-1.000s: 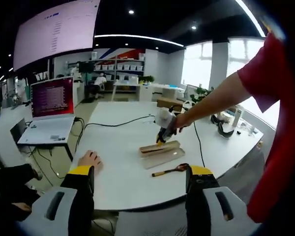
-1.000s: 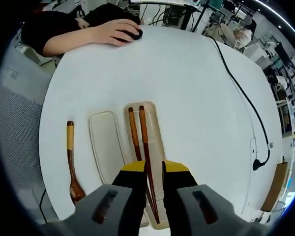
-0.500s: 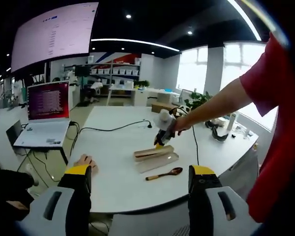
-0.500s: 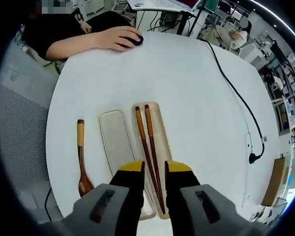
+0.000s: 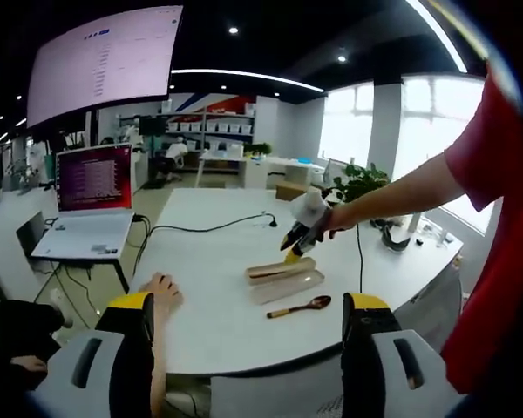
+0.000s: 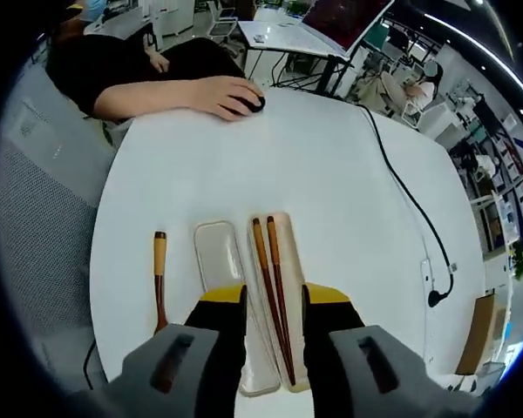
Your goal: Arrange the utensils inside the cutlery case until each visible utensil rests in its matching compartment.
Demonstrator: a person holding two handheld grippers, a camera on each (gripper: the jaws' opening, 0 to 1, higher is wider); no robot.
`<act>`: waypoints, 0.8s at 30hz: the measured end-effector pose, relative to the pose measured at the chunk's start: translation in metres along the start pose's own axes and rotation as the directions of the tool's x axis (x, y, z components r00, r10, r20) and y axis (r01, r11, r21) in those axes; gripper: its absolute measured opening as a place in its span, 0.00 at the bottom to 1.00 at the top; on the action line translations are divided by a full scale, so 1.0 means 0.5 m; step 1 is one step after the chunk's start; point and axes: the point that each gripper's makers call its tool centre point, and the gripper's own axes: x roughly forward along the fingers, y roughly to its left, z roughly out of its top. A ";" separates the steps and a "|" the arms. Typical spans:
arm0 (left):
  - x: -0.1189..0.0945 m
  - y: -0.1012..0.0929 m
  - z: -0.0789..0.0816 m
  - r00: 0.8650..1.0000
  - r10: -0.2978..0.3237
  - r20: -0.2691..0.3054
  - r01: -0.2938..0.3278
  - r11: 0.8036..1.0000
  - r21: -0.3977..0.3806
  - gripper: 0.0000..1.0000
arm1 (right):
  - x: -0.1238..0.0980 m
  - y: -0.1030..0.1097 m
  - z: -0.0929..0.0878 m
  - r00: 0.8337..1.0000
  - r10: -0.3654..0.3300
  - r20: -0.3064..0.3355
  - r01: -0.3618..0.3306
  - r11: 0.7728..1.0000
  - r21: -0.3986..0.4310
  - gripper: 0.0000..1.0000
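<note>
Left gripper view: round white table (image 5: 209,305) in an open office — left tongs (image 5: 248,348) wide, right tongs (image 6: 274,300) parted.

Nothing here can actually be read. The big overhead screen (image 5: 105,57) carries rows of small dark text on a white ground, too fine to make out. The laptop (image 5: 91,178) on the side desk shows a reddish window with pale lines of writing, equally illegible. The white bins on the far shelves (image 5: 211,127) bear no lettering I can resolve. No label or brand mark is legible on the cutlery case (image 6: 275,261), the chopsticks (image 6: 273,287) or the spoon (image 6: 159,277).
</note>
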 end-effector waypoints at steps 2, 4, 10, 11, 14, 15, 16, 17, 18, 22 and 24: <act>0.002 -0.002 -0.003 1.000 -0.006 -0.004 0.006 1.000 -0.002 0.92 | 0.000 -0.001 -0.009 1.000 -0.007 -0.012 0.007 1.000 -0.024 0.23; 0.003 -0.003 -0.004 1.000 -0.012 -0.004 0.012 1.000 -0.002 0.91 | 0.001 -0.001 -0.010 1.000 -0.009 0.004 0.009 1.000 0.000 0.22; 0.007 0.000 -0.004 1.000 -0.015 -0.003 0.015 1.000 -0.004 0.91 | -0.008 0.019 -0.018 0.999 -0.032 0.013 0.032 0.999 0.019 0.21; 0.007 0.001 -0.005 1.000 -0.014 -0.003 0.014 1.000 -0.003 0.91 | -0.007 0.024 -0.021 0.999 -0.033 0.016 0.032 0.999 0.021 0.21; 0.007 0.004 -0.006 1.000 -0.013 -0.004 0.013 1.000 -0.008 0.91 | -0.010 0.038 -0.028 0.999 -0.039 0.015 0.038 0.999 0.022 0.21; 0.007 0.004 -0.006 1.000 -0.013 -0.005 0.013 1.000 -0.007 0.91 | -0.010 0.041 -0.030 0.999 -0.041 0.014 0.040 0.999 0.021 0.21; 0.007 0.005 -0.007 1.000 -0.013 -0.005 0.013 1.000 -0.006 0.91 | -0.014 0.046 -0.030 0.999 -0.047 0.017 0.047 0.999 0.020 0.21; 0.007 0.005 -0.007 1.000 -0.013 -0.006 0.013 1.000 -0.007 0.91 | -0.021 0.054 -0.028 0.999 -0.049 0.020 0.049 0.999 0.022 0.21; 0.006 0.005 -0.008 1.000 -0.013 -0.007 0.013 1.000 -0.008 0.91 | -0.024 0.059 -0.028 0.998 -0.051 0.025 0.050 0.998 0.025 0.21; 0.005 0.003 -0.012 1.000 -0.012 -0.011 0.012 1.000 -0.010 0.91 | -0.022 0.081 -0.029 0.998 -0.050 0.045 0.049 0.998 0.028 0.20; 0.004 0.003 -0.013 1.000 -0.013 -0.010 0.013 1.000 -0.010 0.91 | -0.024 0.089 -0.029 0.998 -0.051 0.043 0.050 0.999 0.021 0.20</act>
